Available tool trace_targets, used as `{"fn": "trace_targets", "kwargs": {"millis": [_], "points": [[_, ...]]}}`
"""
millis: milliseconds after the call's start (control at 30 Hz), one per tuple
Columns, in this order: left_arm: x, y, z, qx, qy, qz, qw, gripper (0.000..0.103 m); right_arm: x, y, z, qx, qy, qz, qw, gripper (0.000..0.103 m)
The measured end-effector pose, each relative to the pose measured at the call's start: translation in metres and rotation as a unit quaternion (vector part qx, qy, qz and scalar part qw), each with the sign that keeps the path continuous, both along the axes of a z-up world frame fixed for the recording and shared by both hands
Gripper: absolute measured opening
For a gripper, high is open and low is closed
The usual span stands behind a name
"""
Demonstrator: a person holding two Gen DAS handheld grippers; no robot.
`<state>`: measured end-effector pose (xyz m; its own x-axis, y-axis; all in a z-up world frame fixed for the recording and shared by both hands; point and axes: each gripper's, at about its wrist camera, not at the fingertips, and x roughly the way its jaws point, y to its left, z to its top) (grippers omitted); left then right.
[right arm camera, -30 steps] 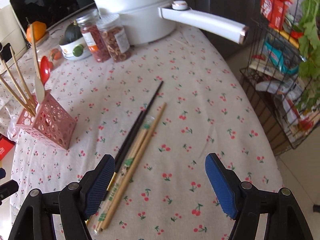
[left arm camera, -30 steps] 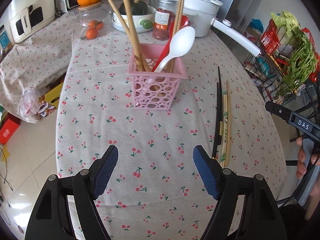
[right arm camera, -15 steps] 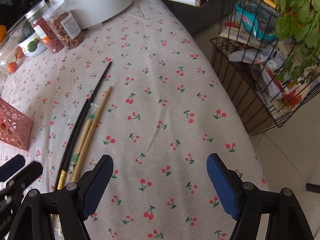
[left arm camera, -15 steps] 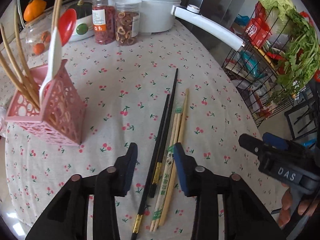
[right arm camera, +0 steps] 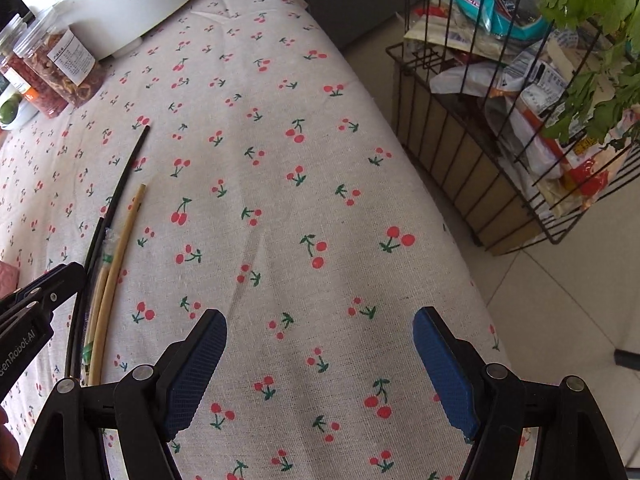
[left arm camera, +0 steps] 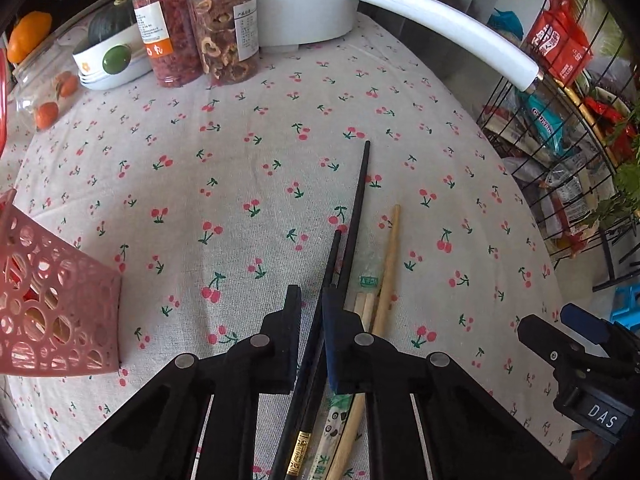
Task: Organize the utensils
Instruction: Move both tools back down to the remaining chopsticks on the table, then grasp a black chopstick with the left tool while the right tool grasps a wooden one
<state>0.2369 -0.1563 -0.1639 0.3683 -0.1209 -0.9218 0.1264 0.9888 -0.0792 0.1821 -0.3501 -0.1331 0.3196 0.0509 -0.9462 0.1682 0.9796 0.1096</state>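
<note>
Swinging away from the pink basket [left arm camera: 56, 312], the left gripper [left arm camera: 311, 312] is now coming down over the loose chopsticks lying near the right edge of the tabletop [left arm camera: 240, 152], and its jaws, wide a second ago, are closing. The shorter black chopstick [left arm camera: 330, 268] is running up between the two fingers with only a sliver of gap on either side; whether the pads are already pressing on it I cannot tell. The longer black chopstick [left arm camera: 358, 200] is lying just beside the right finger and looks to be passing outside or under it, and the bamboo chopsticks [left arm camera: 386, 264], some in a printed paper sleeve, are lying touching it on the far side.

The right gripper [right arm camera: 320, 364] is hanging over bare cloth toward the right edge, jaws wide apart with nothing between them, while the chopsticks are lying off to its left.

For this step to go well, the squeeze is needing to finish squarely on the black stick before any lift, since a thin round stick is likely to roll or pivot out of flat pads. The grip is sitting near the thick end, so the long tip will probably droop; raising slowly and keeping the stick's line steady should be helping. Watching that the neighbouring black stick is not being dragged along half-caught is also worth doing. The basket, standing by the left edge with utensils already in it, looks like the destination.
</note>
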Motion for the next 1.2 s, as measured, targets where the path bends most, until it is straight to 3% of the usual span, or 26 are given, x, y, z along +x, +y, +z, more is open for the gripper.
{"fn": "trace_targets", "kwargs": {"millis": [267,367,500,867,1033,1200], "points": [[0.005,-0.018,-0.006,0.052,0.003,-0.045,0.9976,0.011,0.003,0.005,0.0,-0.006,-0.002,0.006,1.0,0.081],[0.006,-0.013,-0.005,0.044,0.013,-0.04,0.9982,0.005,0.001,0.007,0.0,-0.008,0.0,0.005,1.0,0.081],[-0.009,0.0,0.008,0.032,0.014,-0.043,0.9984,0.005,-0.003,0.008,0.003,-0.011,-0.005,0.008,1.0,0.081],[-0.098,0.052,0.09,-0.014,-0.063,-0.078,0.9949,0.005,-0.005,0.035,0.011,-0.013,-0.014,0.024,1.0,0.081],[-0.128,0.092,0.119,-0.041,-0.102,-0.064,0.9918,0.005,-0.003,0.055,0.016,-0.012,-0.02,0.034,0.999,0.081],[-0.139,0.123,0.128,-0.062,-0.124,-0.041,0.9895,0.005,0.008,0.072,0.018,-0.006,-0.04,0.028,0.999,0.081]]}}
